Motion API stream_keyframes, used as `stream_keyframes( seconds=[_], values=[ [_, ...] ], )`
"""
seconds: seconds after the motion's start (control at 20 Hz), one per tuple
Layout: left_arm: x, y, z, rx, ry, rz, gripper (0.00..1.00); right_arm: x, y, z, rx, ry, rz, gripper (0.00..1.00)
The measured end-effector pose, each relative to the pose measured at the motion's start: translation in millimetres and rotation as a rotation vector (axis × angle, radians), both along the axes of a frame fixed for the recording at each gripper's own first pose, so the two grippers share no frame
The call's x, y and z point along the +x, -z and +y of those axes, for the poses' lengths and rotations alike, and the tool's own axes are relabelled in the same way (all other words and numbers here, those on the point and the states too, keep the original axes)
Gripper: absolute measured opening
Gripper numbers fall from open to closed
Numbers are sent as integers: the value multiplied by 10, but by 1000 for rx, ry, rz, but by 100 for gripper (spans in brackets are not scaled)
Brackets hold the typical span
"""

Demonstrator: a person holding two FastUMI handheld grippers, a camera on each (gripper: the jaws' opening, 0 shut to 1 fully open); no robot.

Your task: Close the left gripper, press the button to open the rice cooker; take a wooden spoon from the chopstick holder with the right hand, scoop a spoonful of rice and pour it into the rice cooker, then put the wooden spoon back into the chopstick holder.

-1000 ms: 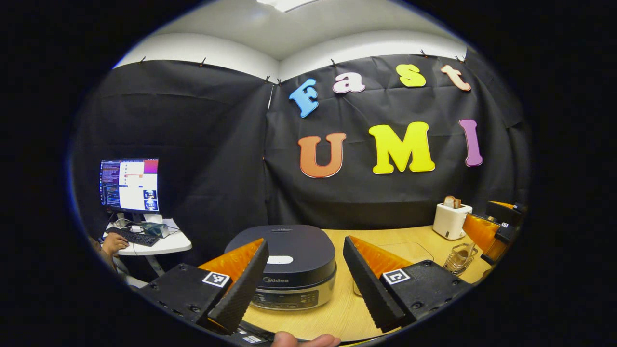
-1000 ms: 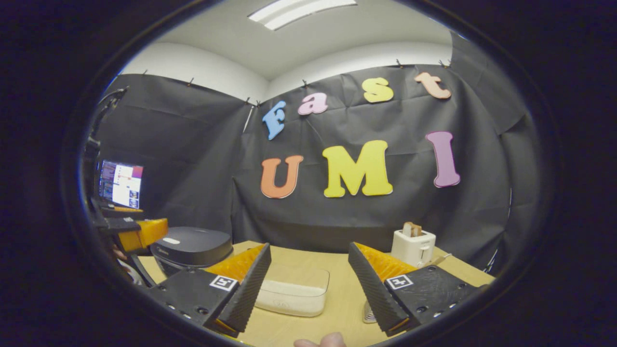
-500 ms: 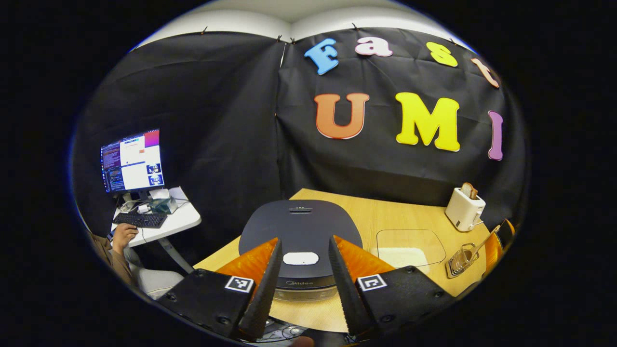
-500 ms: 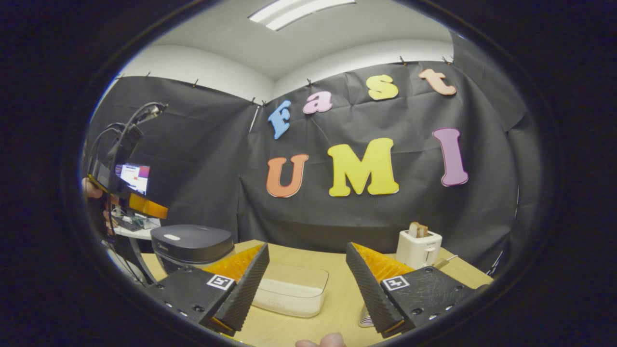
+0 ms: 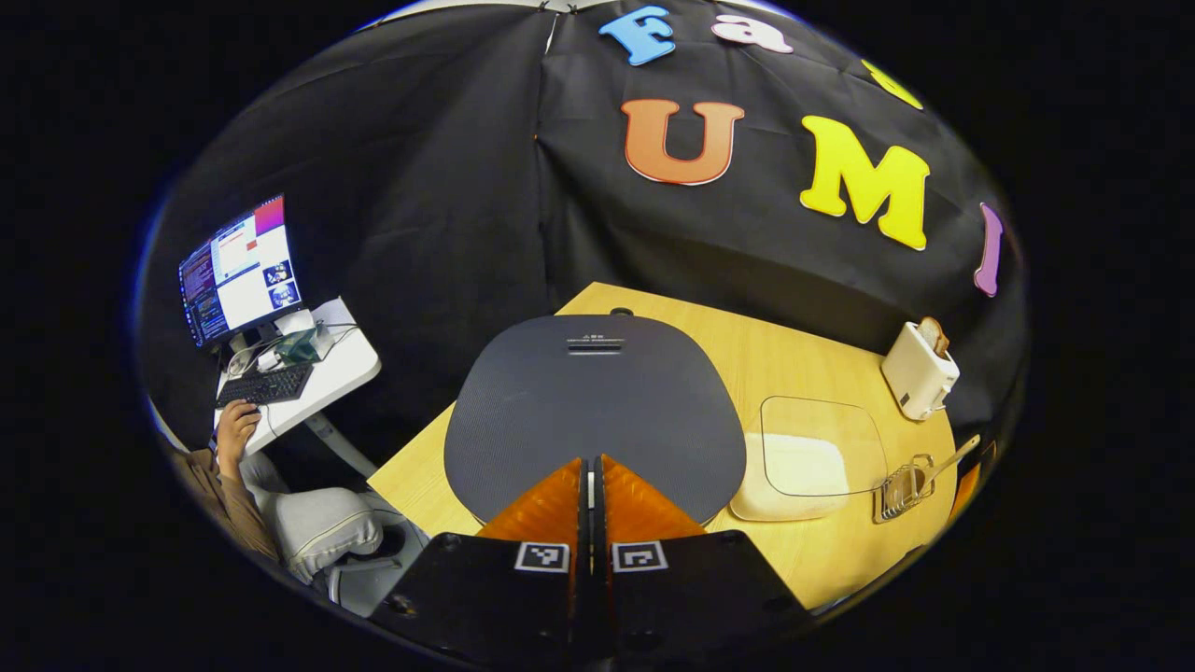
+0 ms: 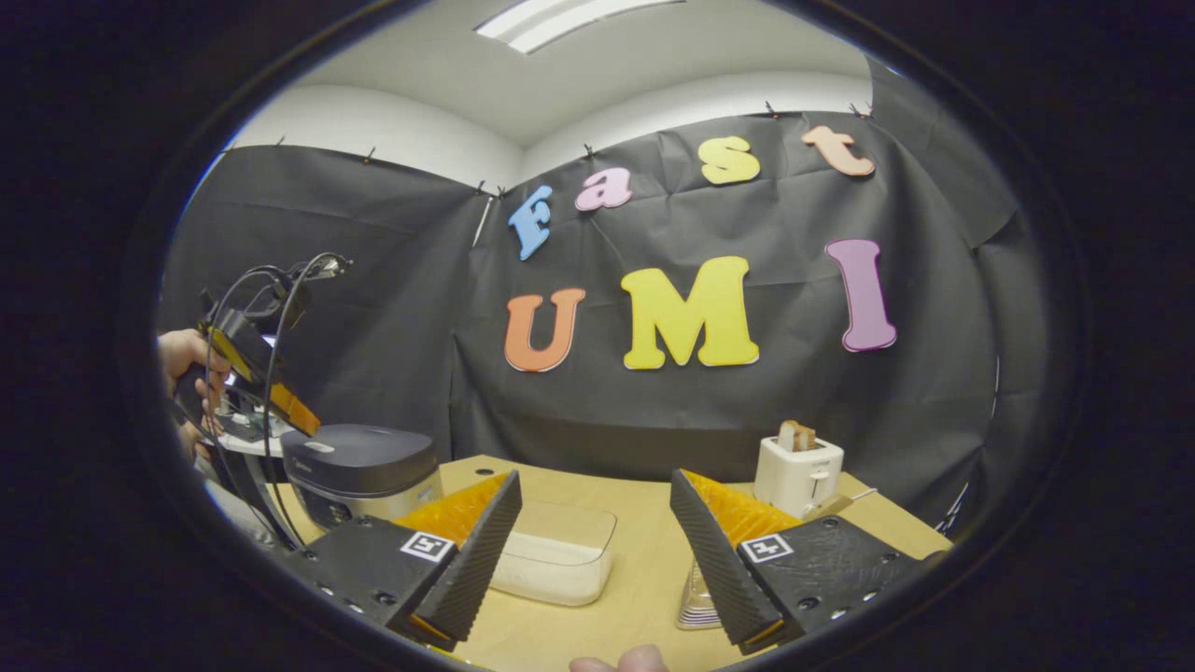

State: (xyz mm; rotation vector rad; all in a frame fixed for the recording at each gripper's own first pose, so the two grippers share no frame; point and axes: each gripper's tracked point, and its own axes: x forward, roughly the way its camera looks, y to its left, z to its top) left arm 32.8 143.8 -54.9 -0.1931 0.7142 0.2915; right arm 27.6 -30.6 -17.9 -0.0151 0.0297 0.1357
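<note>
Since a second ago the left tongs have drawn together until their fingers meet with nothing between them, and they have tipped down over the front of the rice cooker, whose lid lies flat. The right tongs gape wide above the bench, empty. To the cooker's right sit the rice container and the chopstick holder, the wooden spoon leaning out of it.

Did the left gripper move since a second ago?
Yes. The left gripper rose and tipped down over the rice cooker, whose lid top now faces it, and its jaws went from wide apart to shut.
</note>
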Motion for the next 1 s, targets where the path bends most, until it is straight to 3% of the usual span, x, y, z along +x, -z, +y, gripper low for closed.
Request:
stream_keyframes(
  seconds=[0.25,0.45,0.55,0.7,0.9,1.0],
  values=[
    [-4,137,22,22,-8,58,2,41,20,-104,14,14,3,95],
    [-25,162,-2,89,40,68,3,60,92,-194,58,30,14,95],
    [-29,177,-10,113,22,44,3,79,147,-232,79,31,31,94],
    [-11,124,1,152,18,-19,4,97,179,-270,75,43,44,94],
    [78,-11,24,131,-51,-146,3,71,52,-342,60,72,16,95],
    [190,-264,69,157,-63,-265,3,45,29,-322,43,74,10,95]
  ],
)
